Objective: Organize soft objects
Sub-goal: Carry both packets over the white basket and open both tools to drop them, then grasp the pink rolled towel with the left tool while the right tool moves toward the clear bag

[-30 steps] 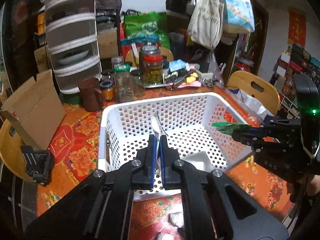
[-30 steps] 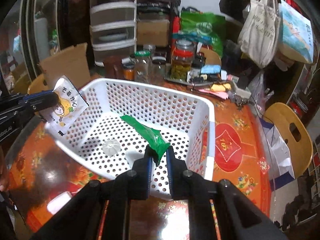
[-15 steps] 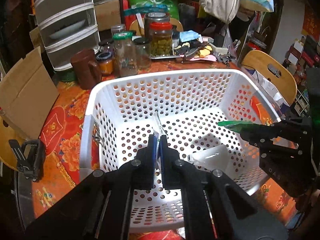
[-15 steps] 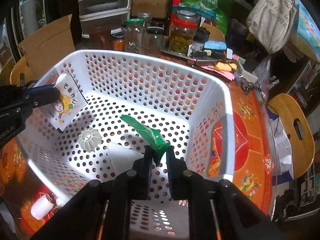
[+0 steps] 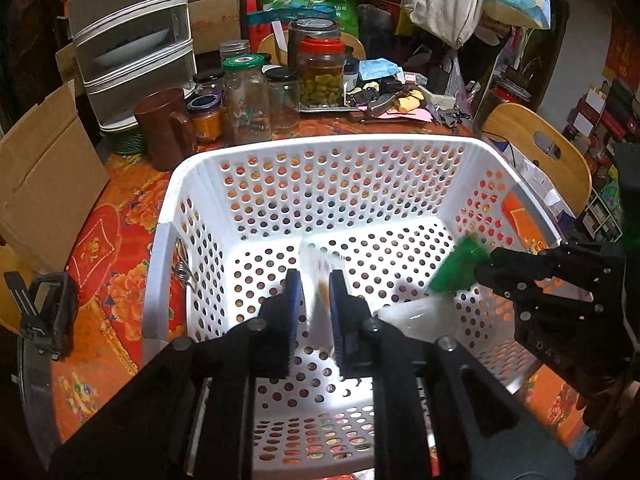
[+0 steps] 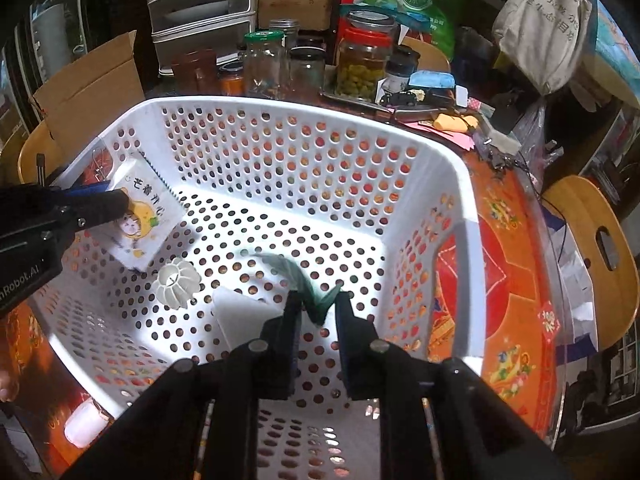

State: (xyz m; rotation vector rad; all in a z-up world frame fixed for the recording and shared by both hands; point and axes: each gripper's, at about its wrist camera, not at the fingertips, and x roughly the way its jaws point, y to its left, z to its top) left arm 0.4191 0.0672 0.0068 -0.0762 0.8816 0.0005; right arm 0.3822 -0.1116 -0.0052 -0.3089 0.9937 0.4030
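A white perforated basket point(image 5: 320, 145) point(image 6: 280, 105) stands on the orange floral tablecloth. My left gripper point(image 5: 314, 280) point(image 6: 118, 200) hangs inside it near the left wall, its jaws opening; a white snack packet point(image 5: 320, 266) point(image 6: 148, 216) with a cartoon print sits loose and blurred between them. My right gripper point(image 6: 318, 300) point(image 5: 485, 268) hangs over the basket's right half with its jaws opening too, and a green packet point(image 6: 298, 274) point(image 5: 456, 268) twists free between them. A white ridged round object point(image 6: 176, 282) and a white sheet-like piece point(image 6: 244, 312) lie on the basket floor.
Behind the basket stand glass jars point(image 5: 322, 72), a brown mug point(image 5: 162, 128) and a plastic drawer unit point(image 5: 132, 40). A cardboard box point(image 5: 44, 168) and a black clamp point(image 5: 44, 308) are at the left. A wooden chair point(image 5: 536, 152) is at the right, and a small white roll point(image 6: 84, 426) lies outside the basket.
Both grippers came down into the basket. Their jaws, tight on the packets before, now stand apart, and both packets look blurred and loose.
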